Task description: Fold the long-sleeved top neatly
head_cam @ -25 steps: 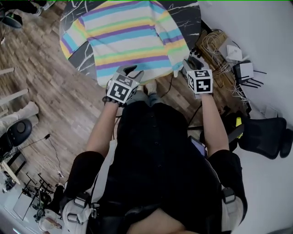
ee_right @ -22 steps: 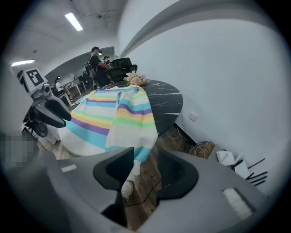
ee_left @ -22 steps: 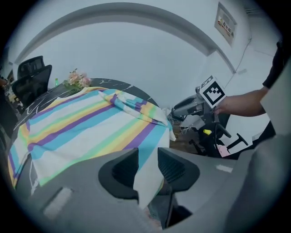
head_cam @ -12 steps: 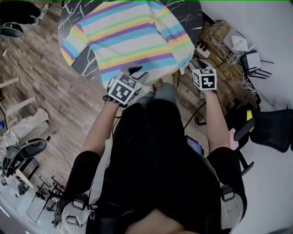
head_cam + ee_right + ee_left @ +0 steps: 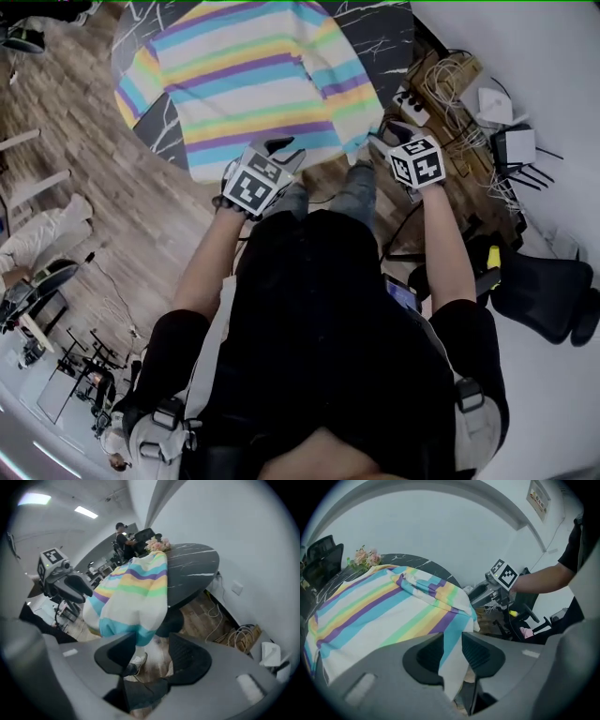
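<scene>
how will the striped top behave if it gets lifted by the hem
Probably floppy: the striped top drapes over the table edge and its hem sags below it. Likely light, since the folded-in sleeve lies in soft wrinkles. Pushed, it would likely bunch rather than slide in one piece.

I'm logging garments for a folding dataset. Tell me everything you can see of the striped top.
The top is a soft-looking knit striped white, cyan, purple, yellow and green. It lies spread on the dark marbled table, one sleeve folded over the body, hem hanging off the near edge. The hem passes between the left gripper's slightly parted jaws. The right gripper, whose jaws have just been opening with nothing between, sits just below a hanging corner.
</scene>
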A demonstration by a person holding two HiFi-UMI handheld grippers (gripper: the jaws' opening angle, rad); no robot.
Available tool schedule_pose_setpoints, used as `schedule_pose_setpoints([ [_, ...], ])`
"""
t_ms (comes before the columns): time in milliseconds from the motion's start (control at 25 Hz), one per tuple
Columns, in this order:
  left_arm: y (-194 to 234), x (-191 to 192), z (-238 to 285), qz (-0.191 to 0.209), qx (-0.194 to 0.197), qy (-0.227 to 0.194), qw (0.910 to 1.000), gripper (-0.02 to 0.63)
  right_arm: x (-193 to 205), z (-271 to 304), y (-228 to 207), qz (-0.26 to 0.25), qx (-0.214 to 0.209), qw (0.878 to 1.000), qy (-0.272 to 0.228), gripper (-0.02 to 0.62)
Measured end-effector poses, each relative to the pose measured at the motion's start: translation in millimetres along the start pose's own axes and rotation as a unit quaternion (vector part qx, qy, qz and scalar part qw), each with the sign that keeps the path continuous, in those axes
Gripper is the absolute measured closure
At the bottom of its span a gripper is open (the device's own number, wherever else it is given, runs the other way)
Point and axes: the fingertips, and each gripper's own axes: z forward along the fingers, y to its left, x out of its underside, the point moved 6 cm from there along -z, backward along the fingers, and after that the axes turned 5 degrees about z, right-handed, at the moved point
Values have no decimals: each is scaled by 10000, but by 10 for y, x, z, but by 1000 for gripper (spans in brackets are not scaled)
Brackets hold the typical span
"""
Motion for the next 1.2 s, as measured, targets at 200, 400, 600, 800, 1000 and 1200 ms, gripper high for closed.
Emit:
schedule_pose_setpoints([
  [200,-186,-149,278,-512,-167,86,9985,476,-63,66,-160,-722,-889,9921,510,388],
  [400,-183,-305,411,-932,-399,45,9948,479,-192,128,-207,-1164,-1751,9733,916,388],
  [600,-129,-438,453,-1322,-634,-45,9892,481,-242,119,-133,-1522,-2165,9575,1149,528],
  [800,-149,-508,516,-1511,-737,-150,9857,485,-339,-54,-237,-2030,-2195,9464,1217,578],
  [1000,-139,-594,594,-1528,-726,-238,9853,486,-611,-184,-671,-2484,-1571,9475,1258,578],
  [1200,-95,-708,694,-1414,-714,-197,9872,486,-1024,-347,-1217,-2878,-527,9498,1104,580],
])
